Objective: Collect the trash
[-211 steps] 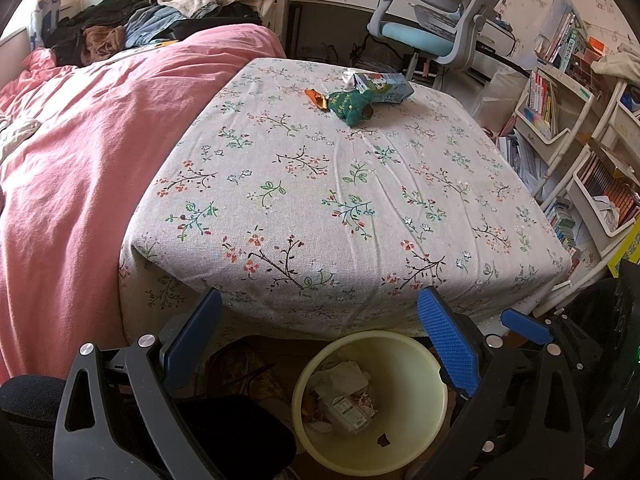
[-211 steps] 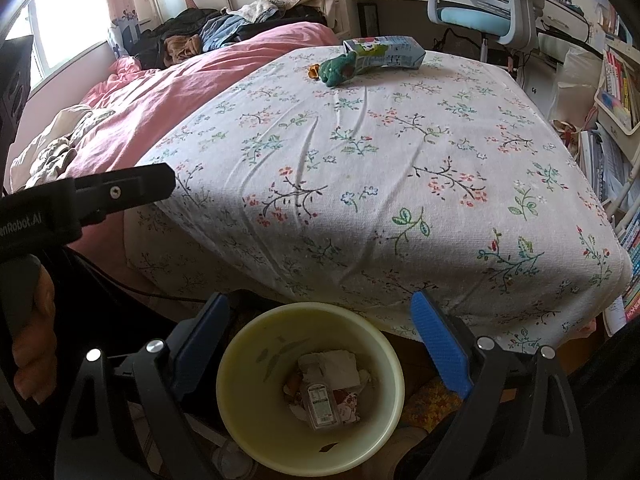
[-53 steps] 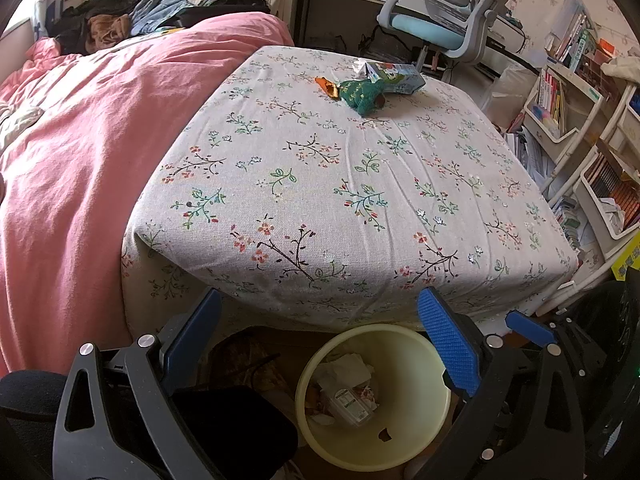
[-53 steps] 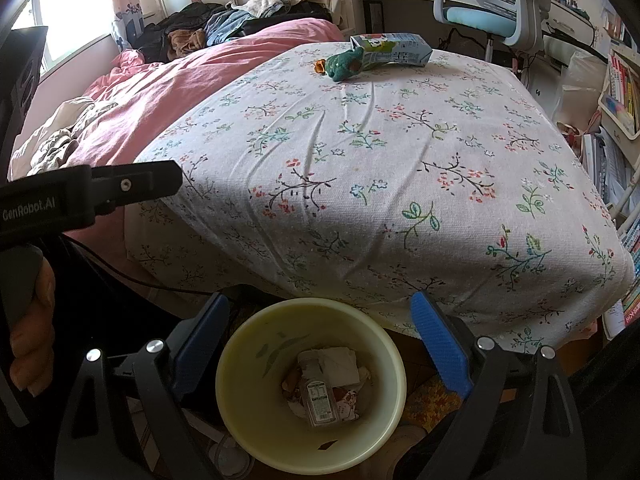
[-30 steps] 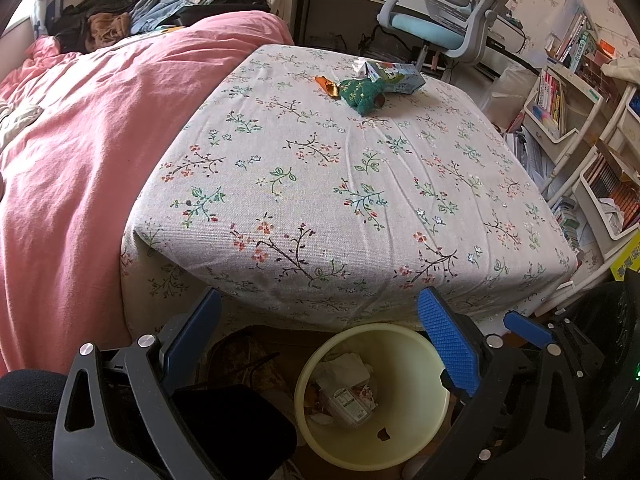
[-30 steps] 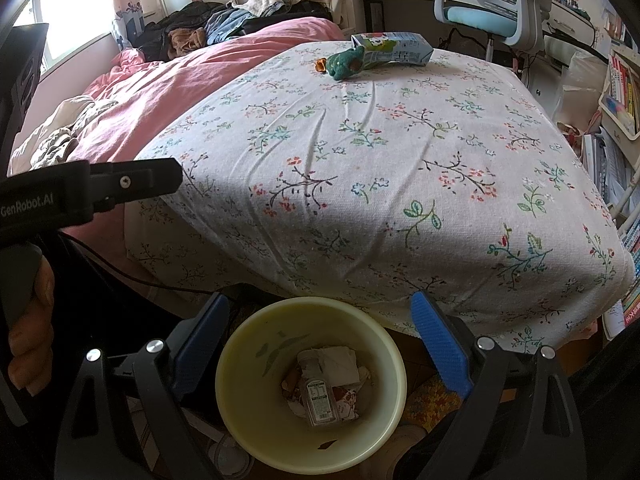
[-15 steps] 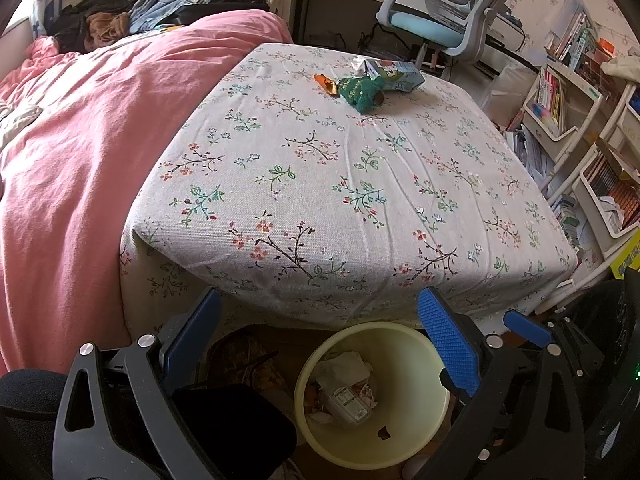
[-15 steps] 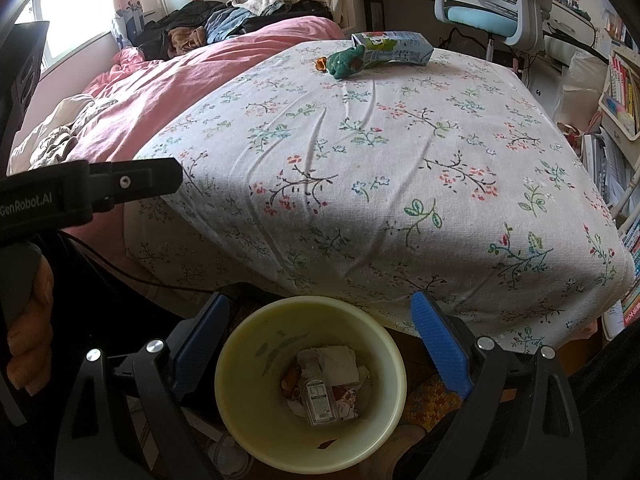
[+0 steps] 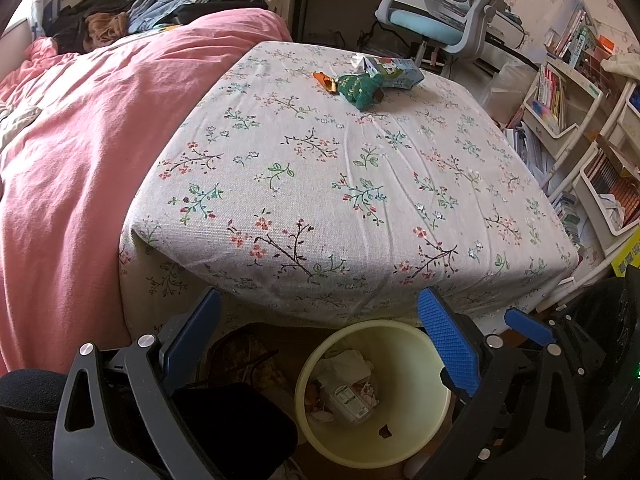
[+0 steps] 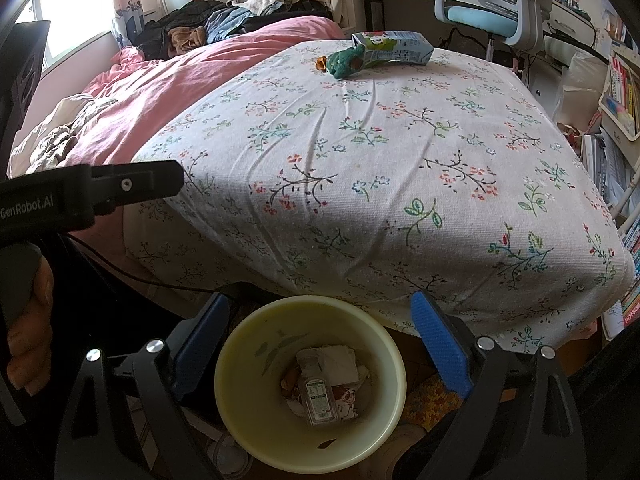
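A pale yellow bin point(image 9: 416, 356) point(image 10: 240, 360) stands on the floor at the bed's foot, holding crumpled paper and a small bottle point(image 10: 318, 400). At the far end of the floral sheet point(image 9: 340, 168) lie a blue-green carton point(image 9: 394, 70) point(image 10: 394, 50), a green crumpled item point(image 9: 360, 87) point(image 10: 344, 62) and an orange wrapper point(image 9: 325, 80) point(image 10: 320, 63). My left gripper point(image 9: 320, 332) is open and empty above the bin's near-left side. My right gripper point(image 10: 320, 332) is open and empty, directly over the bin.
A pink duvet point(image 9: 80, 128) covers the bed's left half, with clothes piled point(image 9: 132, 12) at the head. A blue office chair point(image 9: 440, 20) and desk stand beyond. Bookshelves point(image 9: 580, 120) line the right. The left gripper's body point(image 10: 80, 196) crosses the right wrist view's left.
Both views have crept slightly; the bed and its far items sit marginally higher in frame. Both grippers stay open and empty over the bin.
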{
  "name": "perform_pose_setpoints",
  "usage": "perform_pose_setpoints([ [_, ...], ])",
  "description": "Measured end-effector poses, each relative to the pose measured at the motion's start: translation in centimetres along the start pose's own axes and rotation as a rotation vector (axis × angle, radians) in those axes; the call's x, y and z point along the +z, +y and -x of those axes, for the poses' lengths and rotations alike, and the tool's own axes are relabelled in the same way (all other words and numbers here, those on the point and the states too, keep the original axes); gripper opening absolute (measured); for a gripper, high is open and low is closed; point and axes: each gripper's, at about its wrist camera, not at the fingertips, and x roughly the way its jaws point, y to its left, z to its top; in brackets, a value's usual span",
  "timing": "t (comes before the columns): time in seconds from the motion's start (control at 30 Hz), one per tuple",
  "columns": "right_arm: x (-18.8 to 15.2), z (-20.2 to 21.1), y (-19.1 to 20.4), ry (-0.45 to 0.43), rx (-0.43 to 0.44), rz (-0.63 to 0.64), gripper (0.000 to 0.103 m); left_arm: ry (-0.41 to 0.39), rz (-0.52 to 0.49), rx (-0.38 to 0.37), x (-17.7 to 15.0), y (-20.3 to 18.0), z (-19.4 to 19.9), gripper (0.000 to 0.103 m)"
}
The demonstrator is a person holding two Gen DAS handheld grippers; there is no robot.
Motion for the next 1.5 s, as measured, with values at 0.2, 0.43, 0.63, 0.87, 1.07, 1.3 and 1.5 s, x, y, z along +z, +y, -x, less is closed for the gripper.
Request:
perform_pose_setpoints([
  [0.2, -0.06, 0.01, 0.07, 0.000, 0.000, 0.001, 0.089, 0.005, -0.003, 0.001, -0.04, 0.02, -0.04, 0.095],
  [0.43, -0.07, 0.01, 0.08, 0.000, 0.000, 0.002, 0.089, 0.004, -0.002, 0.001, 0.04, 0.04, -0.07, 0.095],
  [0.63, -0.09, 0.05, 0.08, -0.001, 0.000, 0.002, 0.089, 0.003, 0.001, 0.001, 0.07, 0.08, -0.05, 0.095],
  [0.87, -0.21, 0.07, -0.06, -0.002, 0.001, 0.004, 0.089, 0.003, 0.003, 0.001, 0.06, 0.17, -0.10, 0.095],
  [1.07, -0.34, -0.05, -0.35, -0.001, 0.001, 0.004, 0.089, 0.003, 0.002, 0.001, 0.14, 0.17, -0.12, 0.096],
  [1.3, -0.21, -0.08, -0.24, 0.000, 0.001, 0.005, 0.089, 0.004, 0.002, 0.001, 0.14, 0.18, -0.12, 0.096],
  [1.5, -0.19, -0.06, -0.23, 0.001, 0.000, 0.006, 0.089, 0.004, 0.001, 0.001, 0.10, 0.16, -0.10, 0.096],
])
